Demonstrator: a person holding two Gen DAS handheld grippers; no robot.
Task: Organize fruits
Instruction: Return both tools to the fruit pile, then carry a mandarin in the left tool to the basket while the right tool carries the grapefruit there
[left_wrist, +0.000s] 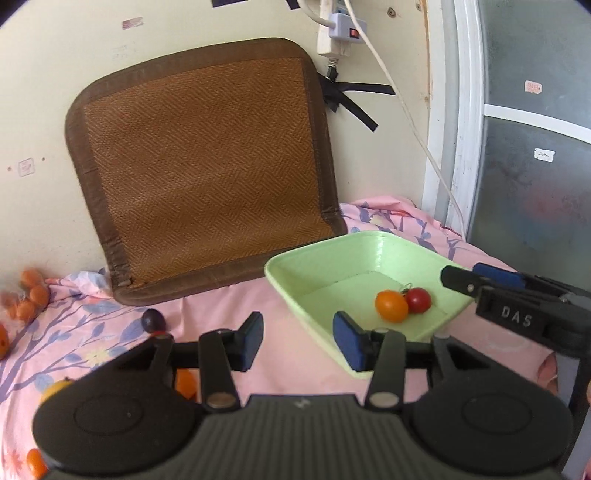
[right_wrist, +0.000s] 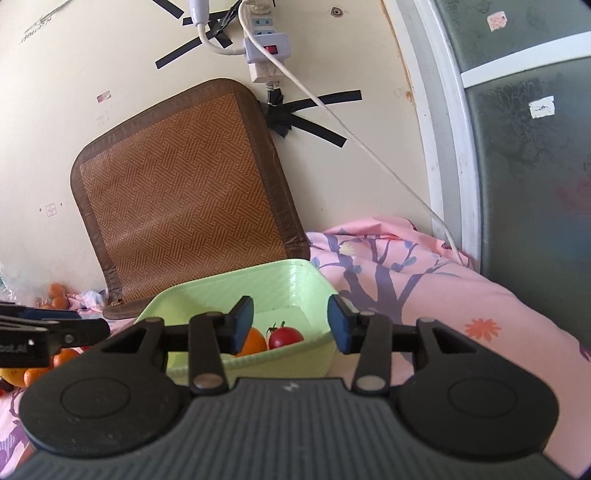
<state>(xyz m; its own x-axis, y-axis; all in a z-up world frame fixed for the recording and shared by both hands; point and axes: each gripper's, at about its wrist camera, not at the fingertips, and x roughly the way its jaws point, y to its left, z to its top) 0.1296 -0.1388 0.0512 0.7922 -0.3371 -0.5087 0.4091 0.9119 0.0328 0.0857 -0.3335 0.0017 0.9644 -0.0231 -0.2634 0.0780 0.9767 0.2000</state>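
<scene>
A light green tray (left_wrist: 291, 266) sits on the pink floral sheet and holds an orange tomato (left_wrist: 390, 305) and a red tomato (left_wrist: 419, 300). My left gripper (left_wrist: 299, 341) is open and empty, just left of the tray's near corner. A dark plum (left_wrist: 153, 320) lies left of it, with orange fruits (left_wrist: 31, 295) farther left. My right gripper (right_wrist: 290, 325) is open and empty, hovering over the tray (right_wrist: 295, 273) above the red tomato (right_wrist: 285, 338) and orange tomato (right_wrist: 255, 341). It also shows in the left wrist view (left_wrist: 476, 278).
A brown woven mat (left_wrist: 207, 166) leans on the wall behind the tray. A power strip (left_wrist: 341, 29) and white cable (left_wrist: 424, 147) hang on the wall. A frosted glass door (left_wrist: 535, 166) stands at the right. More orange fruits (right_wrist: 55, 360) lie left.
</scene>
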